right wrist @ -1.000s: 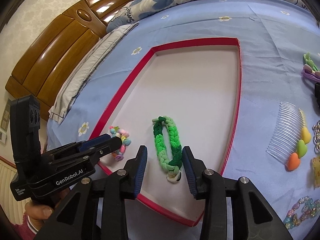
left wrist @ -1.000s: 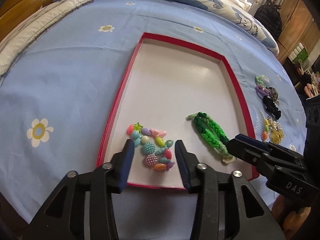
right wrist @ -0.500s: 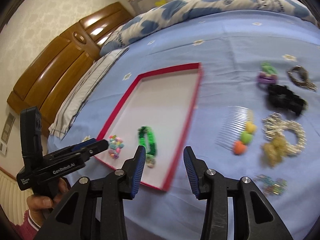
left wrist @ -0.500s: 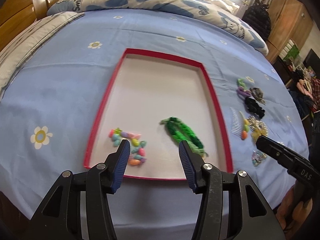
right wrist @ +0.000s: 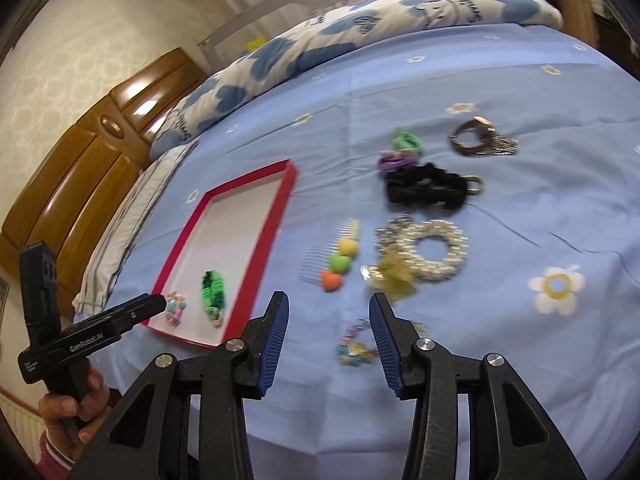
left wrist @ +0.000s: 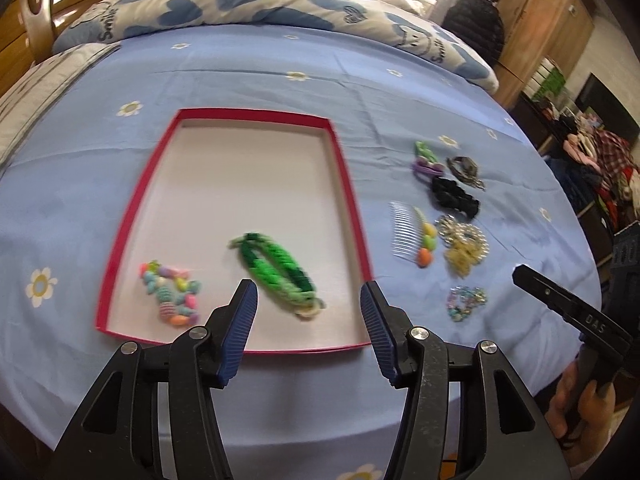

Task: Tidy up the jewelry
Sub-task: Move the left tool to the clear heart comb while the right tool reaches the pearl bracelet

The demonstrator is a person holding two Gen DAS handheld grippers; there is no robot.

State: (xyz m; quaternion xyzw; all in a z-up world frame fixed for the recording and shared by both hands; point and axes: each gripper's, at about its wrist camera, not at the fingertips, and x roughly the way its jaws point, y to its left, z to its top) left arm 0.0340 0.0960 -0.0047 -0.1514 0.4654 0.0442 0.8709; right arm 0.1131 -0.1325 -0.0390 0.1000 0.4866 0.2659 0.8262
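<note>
A red-rimmed white tray (left wrist: 348,184) (right wrist: 280,216) lies on the blue bedsheet. In it lie a pastel bead bracelet (left wrist: 172,296) (right wrist: 175,309) and a green braided band (left wrist: 280,274) (right wrist: 212,296). Right of the tray lie a clear comb with coloured hearts (left wrist: 412,236) (right wrist: 332,256), a pastel chain bracelet (left wrist: 466,302) (right wrist: 354,344), a pearl and gold piece (left wrist: 464,244) (right wrist: 420,252), a black scrunchie (left wrist: 454,196) (right wrist: 424,188), green and purple ties (right wrist: 400,150) and a brown bracelet (right wrist: 476,138). My left gripper (left wrist: 308,312) is open above the tray's near edge. My right gripper (right wrist: 328,320) is open above the chain bracelet.
A blue heart-print quilt (left wrist: 240,4) lies along the far side of the bed. A wooden headboard (right wrist: 80,168) stands at the left. The bed's near edge (left wrist: 300,420) runs just under both grippers. Furniture and clutter (left wrist: 580,140) stand at the right.
Both grippers pulled back and up from the tray, leaving the bead bracelet and the green band in it. The right gripper swung right over the loose pieces. Both opened wider.
</note>
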